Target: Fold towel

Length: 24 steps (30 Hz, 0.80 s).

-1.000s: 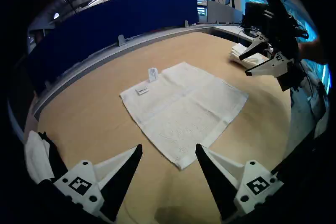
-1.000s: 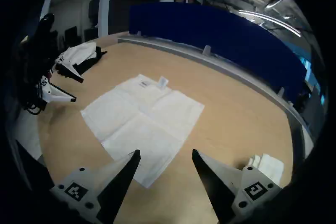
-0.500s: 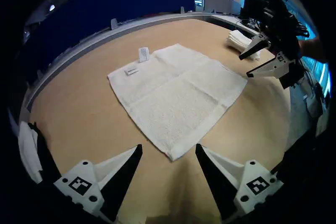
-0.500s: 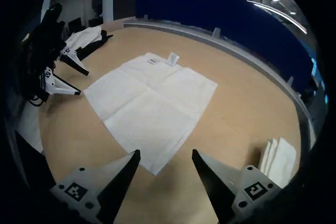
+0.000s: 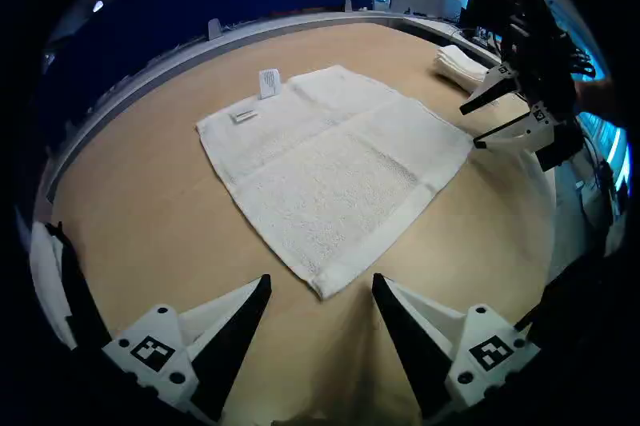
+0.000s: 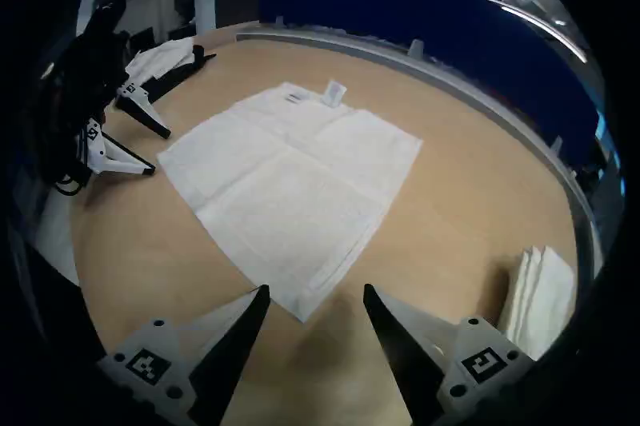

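Left gripper sat spread and empty at the lower middle of its view, with the flat white towel centred on the table just ahead. Right gripper, likewise spread, faced the towel's near corner, with a folded stack at lower right.

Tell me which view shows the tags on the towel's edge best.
Left gripper view: the upright tag and the flat tag appear larger and closer, at the far edge of the towel. The right gripper view shows both too, but smaller and farther off.
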Each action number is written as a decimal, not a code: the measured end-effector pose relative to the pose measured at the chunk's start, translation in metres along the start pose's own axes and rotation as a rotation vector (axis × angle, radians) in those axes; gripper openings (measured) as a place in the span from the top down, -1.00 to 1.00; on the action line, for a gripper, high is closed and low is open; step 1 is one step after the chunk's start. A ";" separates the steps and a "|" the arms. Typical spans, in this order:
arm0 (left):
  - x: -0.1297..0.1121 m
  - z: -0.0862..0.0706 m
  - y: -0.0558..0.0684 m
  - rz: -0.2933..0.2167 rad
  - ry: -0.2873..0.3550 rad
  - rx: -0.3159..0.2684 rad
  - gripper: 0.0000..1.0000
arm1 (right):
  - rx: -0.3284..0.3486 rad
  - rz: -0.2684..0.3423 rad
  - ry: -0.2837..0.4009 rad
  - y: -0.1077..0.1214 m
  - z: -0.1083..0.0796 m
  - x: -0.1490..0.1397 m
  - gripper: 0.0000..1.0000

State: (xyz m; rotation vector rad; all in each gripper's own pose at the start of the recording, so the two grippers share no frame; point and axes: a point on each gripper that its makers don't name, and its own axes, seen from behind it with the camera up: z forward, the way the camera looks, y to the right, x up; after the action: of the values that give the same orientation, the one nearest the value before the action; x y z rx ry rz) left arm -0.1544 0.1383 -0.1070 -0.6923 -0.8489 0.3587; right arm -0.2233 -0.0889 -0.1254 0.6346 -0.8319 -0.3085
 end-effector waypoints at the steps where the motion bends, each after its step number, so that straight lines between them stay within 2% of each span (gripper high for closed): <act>1: -0.001 0.000 0.001 0.000 -0.003 -0.001 -0.87 | 0.001 0.002 -0.002 0.000 0.001 -0.001 -0.77; 12: -0.002 0.004 0.003 0.009 -0.017 -0.003 -0.74 | 0.026 0.012 -0.010 -0.005 0.006 -0.006 -0.49; 24: -0.001 0.006 0.007 -0.002 -0.030 0.007 -0.35 | 0.057 0.020 -0.014 -0.010 0.009 -0.011 0.10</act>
State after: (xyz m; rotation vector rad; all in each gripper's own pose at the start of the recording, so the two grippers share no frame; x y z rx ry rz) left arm -0.1602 0.1455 -0.1099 -0.6810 -0.8761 0.3703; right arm -0.2374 -0.0950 -0.1330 0.6776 -0.8625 -0.2719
